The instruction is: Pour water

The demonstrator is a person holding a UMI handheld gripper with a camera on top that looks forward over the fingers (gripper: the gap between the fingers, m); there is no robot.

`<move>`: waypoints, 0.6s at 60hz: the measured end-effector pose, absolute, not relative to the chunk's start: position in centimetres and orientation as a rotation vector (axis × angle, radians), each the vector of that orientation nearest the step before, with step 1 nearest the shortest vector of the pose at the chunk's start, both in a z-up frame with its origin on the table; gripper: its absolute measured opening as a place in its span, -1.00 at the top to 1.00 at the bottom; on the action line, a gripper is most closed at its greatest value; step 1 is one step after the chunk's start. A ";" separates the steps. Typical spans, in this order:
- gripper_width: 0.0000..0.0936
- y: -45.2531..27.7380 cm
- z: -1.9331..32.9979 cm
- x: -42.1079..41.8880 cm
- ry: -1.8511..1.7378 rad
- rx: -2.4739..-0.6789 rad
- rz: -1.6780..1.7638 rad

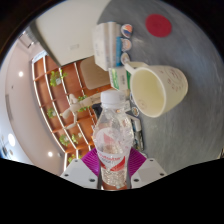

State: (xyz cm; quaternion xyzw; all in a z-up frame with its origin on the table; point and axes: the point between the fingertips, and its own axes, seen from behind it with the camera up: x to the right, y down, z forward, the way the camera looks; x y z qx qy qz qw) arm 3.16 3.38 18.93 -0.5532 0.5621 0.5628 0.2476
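Both jaws (112, 170) are clamped on a water bottle (112, 140), its cap just below a cream mug (157, 90).

- The gripper (113, 168) showed only its two fingers, low in the view, one at each side.
- Each finger (83, 172) was a pale, light grey piece with flat, angular faces and straight edges.
- A magenta pad (92, 160) covered the inner face of each finger, its colour bright against the grey.
- The pads tapered to narrow wedge shapes towards the tips.
- No cables, screws or markings could be made out on the fingers.
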 end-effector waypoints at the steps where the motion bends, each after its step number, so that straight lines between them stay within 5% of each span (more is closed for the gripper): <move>1: 0.23 3.3 19.1 3.6 1.496 -1.532 1.493; 24: 0.19 1.3 24.5 24.1 0.655 -1.868 0.092; 36: 0.19 1.7 20.1 31.0 0.519 -1.897 -0.170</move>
